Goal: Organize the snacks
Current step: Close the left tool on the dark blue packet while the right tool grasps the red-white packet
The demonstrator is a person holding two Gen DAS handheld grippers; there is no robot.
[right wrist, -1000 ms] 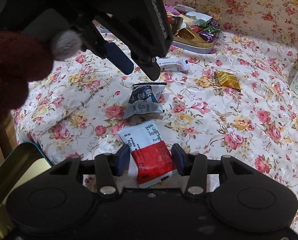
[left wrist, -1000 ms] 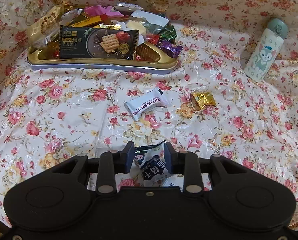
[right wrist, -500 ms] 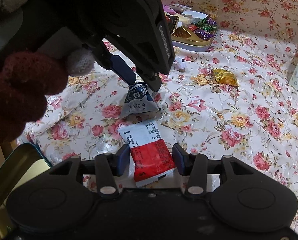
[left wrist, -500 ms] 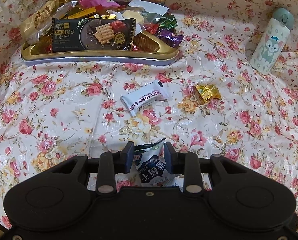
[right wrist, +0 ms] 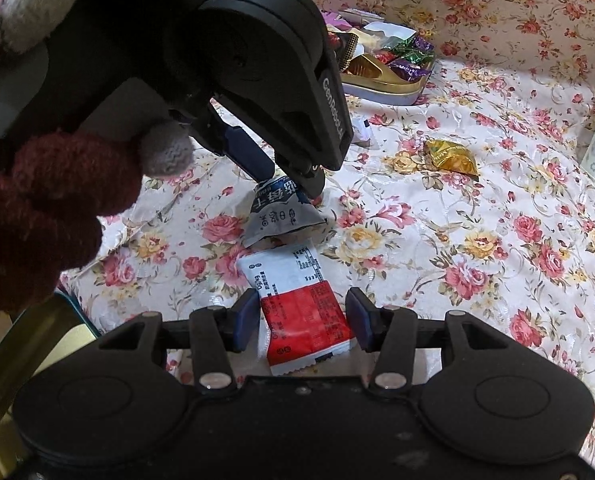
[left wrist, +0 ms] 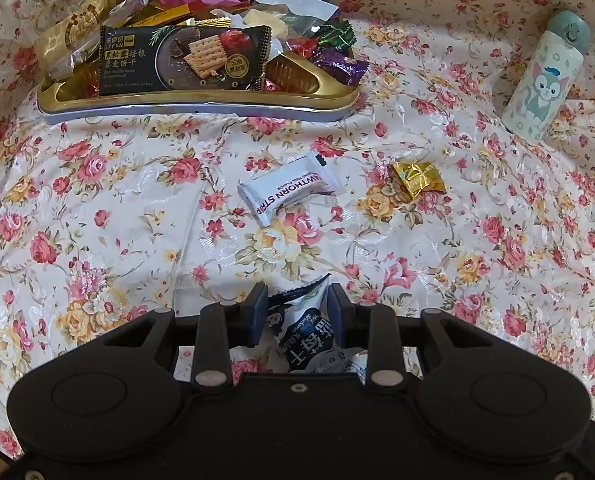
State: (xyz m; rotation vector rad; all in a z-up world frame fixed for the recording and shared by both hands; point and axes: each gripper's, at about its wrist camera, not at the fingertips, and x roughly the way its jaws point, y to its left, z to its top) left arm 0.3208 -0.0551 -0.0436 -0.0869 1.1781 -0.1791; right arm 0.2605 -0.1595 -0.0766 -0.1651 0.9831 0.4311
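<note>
1. Snacks in crinkly wrappers lie loose on the floral cloth [left wrist: 97, 240]; two of them are between the grippers' fingers at this moment.
2. The navy-and-white packet [left wrist: 309, 336] sits between the blue pads of the left gripper [left wrist: 297, 312]. In the right wrist view its top is pinched and lifted into a peak while its bottom edge rests on the cloth.
3. The red-and-white sachet [right wrist: 301, 312] lies flat between the fingers of the right gripper [right wrist: 301, 320], whose jaws stand spread with a gap on each side, so it is not gripped.
4. Both packs look light, soft and slippery; I judge a pinch across the flat sealed edge safest, since the puffed middle would squash or slide.
5. Farther out lie a white hawthorn strip [left wrist: 289, 194] and a gold-wrapped candy [left wrist: 417, 176], well apart.
6. The gold tray [left wrist: 201, 100], heaped with sweets and a dark cracker pack [left wrist: 185, 60], is the likely destination.
7. A cartoon bottle [left wrist: 545, 76] stands to the right, clear of the route.
</note>
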